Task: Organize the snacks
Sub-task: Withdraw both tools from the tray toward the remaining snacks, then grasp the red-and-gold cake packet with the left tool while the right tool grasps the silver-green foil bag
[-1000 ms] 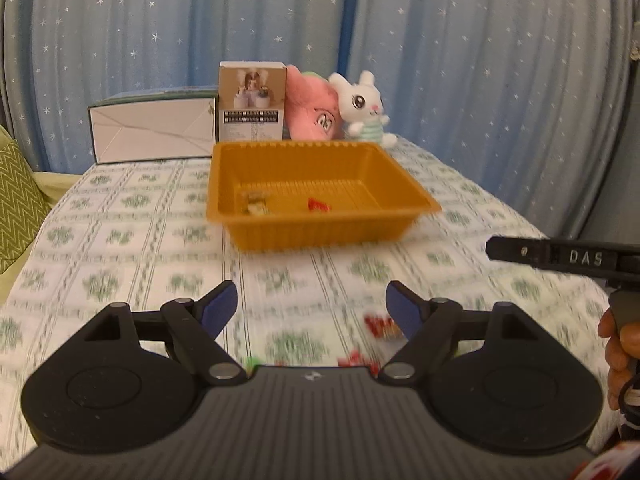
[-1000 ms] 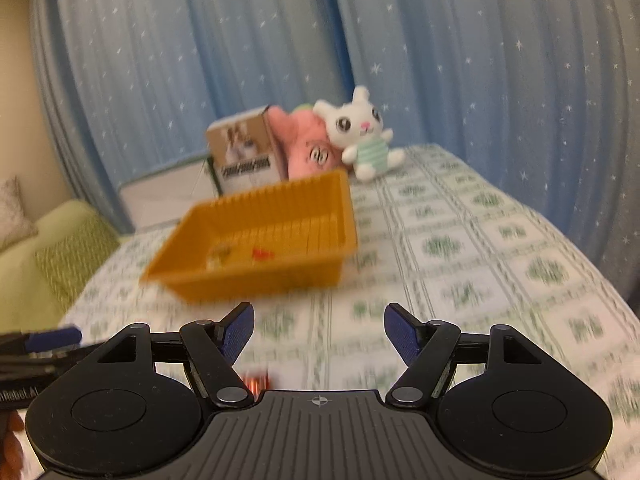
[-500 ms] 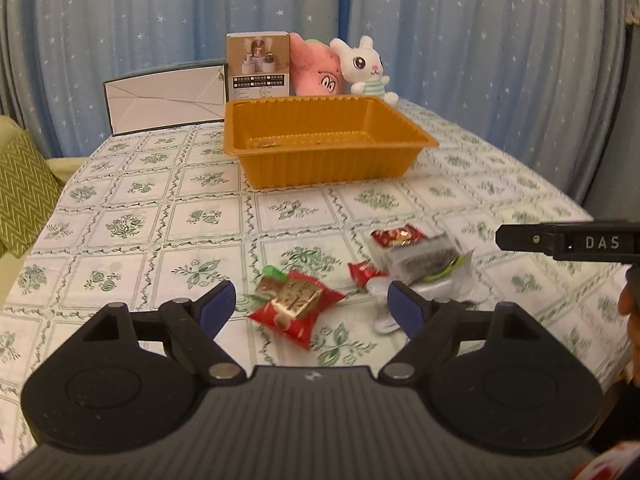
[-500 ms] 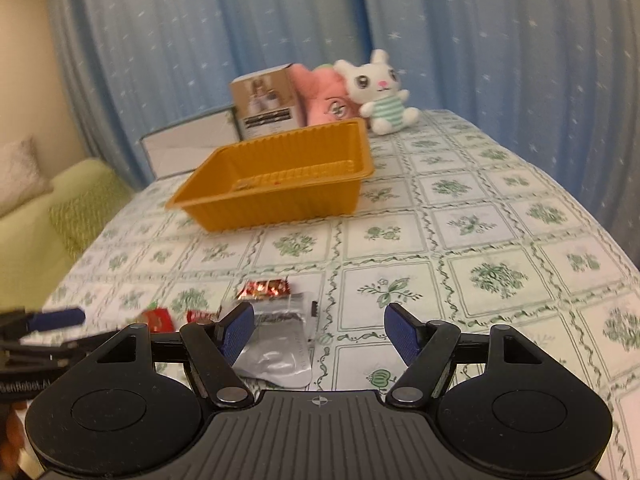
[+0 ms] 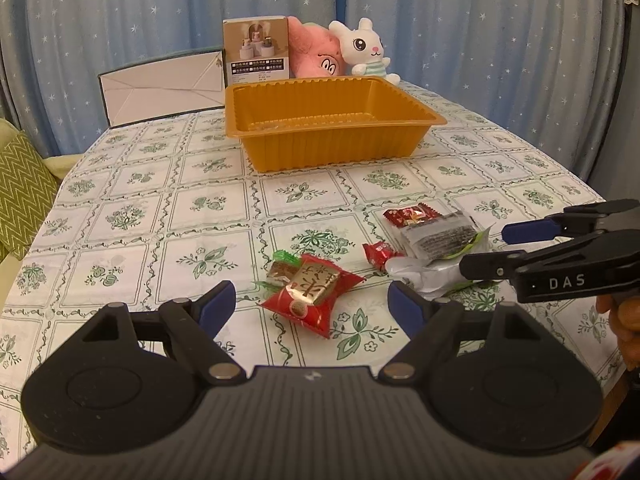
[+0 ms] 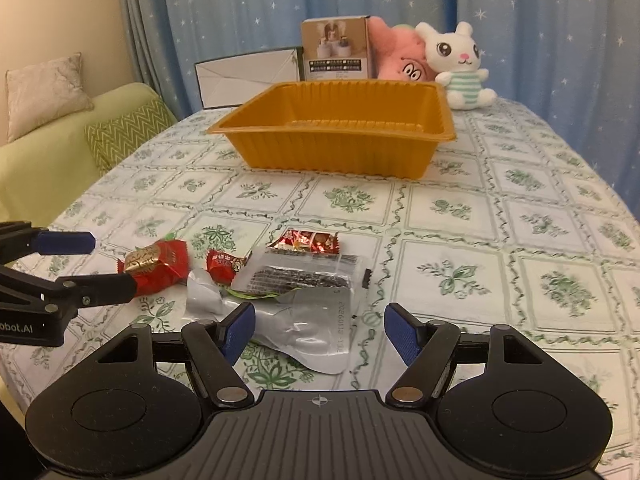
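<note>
An orange tray [image 5: 332, 148] [image 6: 340, 156] stands mid-table; its floor looks bare. Snacks lie near the front edge: a big red packet with a gold label [image 5: 314, 294] [image 6: 158, 266], a small red candy [image 5: 378, 254] [image 6: 224, 266], a red foil candy [image 5: 412, 214] [image 6: 308, 240], a clear seaweed packet [image 5: 440, 238] [image 6: 300, 276] and a silver wrapper [image 5: 424, 278] [image 6: 312, 332]. My left gripper [image 5: 312, 308] is open just before the big red packet. My right gripper [image 6: 320, 330] is open over the silver wrapper.
At the table's far end stand a white box [image 5: 164, 92], a brown carton [image 5: 256, 50], a pink plush [image 5: 316, 56] and a white bunny plush [image 5: 366, 54]. A green sofa with cushions [image 6: 60, 136] is to the left. Blue curtains hang behind.
Both grippers have pulled back from the tray toward the front of the table and tilted down. The snacks near the front edge have come into view. Both stay open.
</note>
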Available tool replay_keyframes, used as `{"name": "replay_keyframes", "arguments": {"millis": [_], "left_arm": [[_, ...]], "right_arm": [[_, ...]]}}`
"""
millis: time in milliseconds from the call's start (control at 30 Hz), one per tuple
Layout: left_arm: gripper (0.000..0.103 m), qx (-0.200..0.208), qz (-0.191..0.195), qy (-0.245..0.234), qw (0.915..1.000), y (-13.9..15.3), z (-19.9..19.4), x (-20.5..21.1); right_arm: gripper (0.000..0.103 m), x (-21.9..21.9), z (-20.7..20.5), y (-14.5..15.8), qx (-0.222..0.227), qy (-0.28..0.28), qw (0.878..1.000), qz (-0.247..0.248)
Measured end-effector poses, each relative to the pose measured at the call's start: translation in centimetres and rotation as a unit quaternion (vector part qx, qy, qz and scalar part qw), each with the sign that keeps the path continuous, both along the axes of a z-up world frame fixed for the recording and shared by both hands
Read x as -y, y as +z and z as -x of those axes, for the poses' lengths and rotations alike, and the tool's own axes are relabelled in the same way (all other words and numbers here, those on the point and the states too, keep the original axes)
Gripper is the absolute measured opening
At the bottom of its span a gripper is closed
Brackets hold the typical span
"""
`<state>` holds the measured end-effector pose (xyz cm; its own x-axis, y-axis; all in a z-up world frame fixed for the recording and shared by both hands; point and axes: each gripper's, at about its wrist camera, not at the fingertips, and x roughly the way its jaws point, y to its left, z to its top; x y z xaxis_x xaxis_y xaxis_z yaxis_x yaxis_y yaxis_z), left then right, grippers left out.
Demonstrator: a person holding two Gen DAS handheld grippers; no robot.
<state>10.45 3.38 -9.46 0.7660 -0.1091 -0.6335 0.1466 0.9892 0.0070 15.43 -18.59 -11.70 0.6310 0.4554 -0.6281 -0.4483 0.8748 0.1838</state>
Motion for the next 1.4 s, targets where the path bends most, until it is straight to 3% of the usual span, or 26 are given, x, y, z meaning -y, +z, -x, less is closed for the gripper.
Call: {"name": "replay_keyframes", "arguments": {"millis": [333,500,667,800,967,1033,1167,1267,1400], "left_arm": [[0.083,-0.001,0.019,0.021,0.9996,0.0,0.0,-1.1],[0.085,0.003,0.018,0.022,0.9996,0.2,0.2,-1.1],[0.085,0.002,0.020,0.029,0.9994,0.1,0.1,-1.4],[0.086,0.000,0.022,0.034,0.9992,0.0,0.0,-1.6],[0.087,-0.003,0.024,0.037,0.9990,-0.2,-0.1,-1.6],[0.087,-0.006,0.030,0.040,0.9987,-0.2,-0.2,-1.7],[0.087,-0.004,0.037,0.041,0.9985,-0.1,-0.1,-1.6],[0.087,-0.004,0.035,0.041,0.9986,0.0,0.0,-1.6],[0.087,-0.007,0.035,0.039,0.9986,-0.1,0.0,-1.7]], "right_arm": [[0.071,-0.4,1.9,0.7,-0.021,0.036,0.999,-0.033],[0.071,-1.1,2.6,2.1,0.040,0.049,0.998,0.003],[0.071,-2.3,0.8,2.5,0.054,0.096,0.994,0.007],[0.071,-3.6,-0.9,1.5,0.027,0.144,0.989,0.033],[0.054,-3.4,-0.6,1.0,-0.010,0.149,0.986,0.072],[0.048,-2.8,0.0,1.1,-0.029,0.142,0.987,0.062],[0.047,-1.9,0.5,1.2,-0.073,0.135,0.988,0.007],[0.047,-2.0,0.2,0.7,-0.082,0.120,0.989,-0.004],[0.032,-2.2,-0.6,0.3,-0.089,0.104,0.990,-0.017]]}}
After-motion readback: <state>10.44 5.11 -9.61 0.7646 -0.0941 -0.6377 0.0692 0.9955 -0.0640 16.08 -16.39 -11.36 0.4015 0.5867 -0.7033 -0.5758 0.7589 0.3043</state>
